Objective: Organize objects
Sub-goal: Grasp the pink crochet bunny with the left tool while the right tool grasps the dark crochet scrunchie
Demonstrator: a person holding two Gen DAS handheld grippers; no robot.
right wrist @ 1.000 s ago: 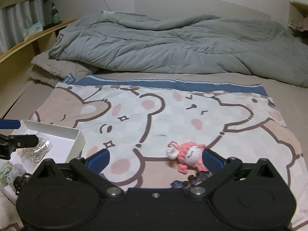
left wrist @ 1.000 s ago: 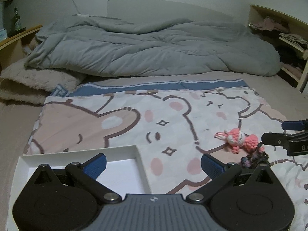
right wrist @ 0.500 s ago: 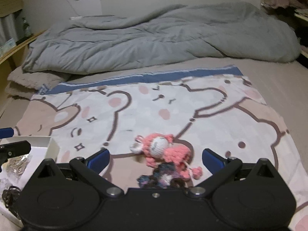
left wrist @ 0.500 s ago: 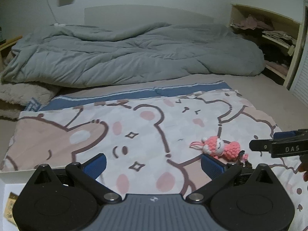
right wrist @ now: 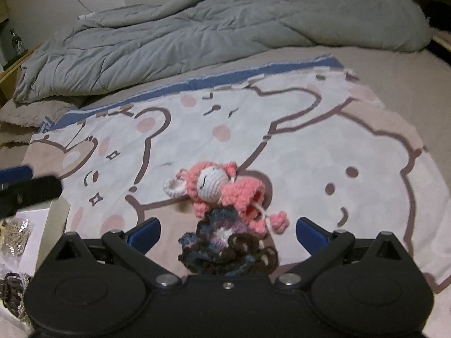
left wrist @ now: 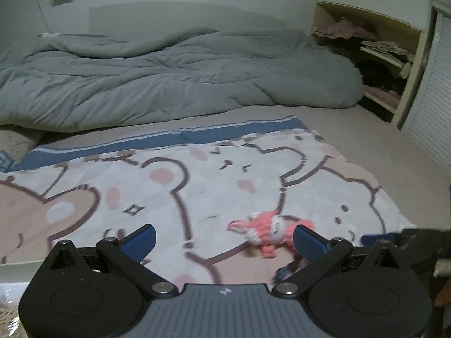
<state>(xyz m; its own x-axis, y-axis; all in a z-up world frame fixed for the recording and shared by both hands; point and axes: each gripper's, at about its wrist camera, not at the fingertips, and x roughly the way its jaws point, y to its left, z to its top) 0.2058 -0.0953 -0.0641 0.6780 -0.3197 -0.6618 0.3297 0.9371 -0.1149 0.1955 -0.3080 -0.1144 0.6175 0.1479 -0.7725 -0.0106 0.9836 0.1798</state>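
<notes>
- Since a second ago, the right gripper has closed in on the pink doll, which now sits larger and centred ahead of its fingers; the left gripper has swung right, away from the white box.
- Both grippers stand wide open, holding nothing.
- The pink doll lies on the bear blanket, touching a dark yarn piece nearest the right gripper's base.
- Crocheted, both look light, soft and squashy; the doll's plump body seems the surest hold, not its thin cord.
</notes>
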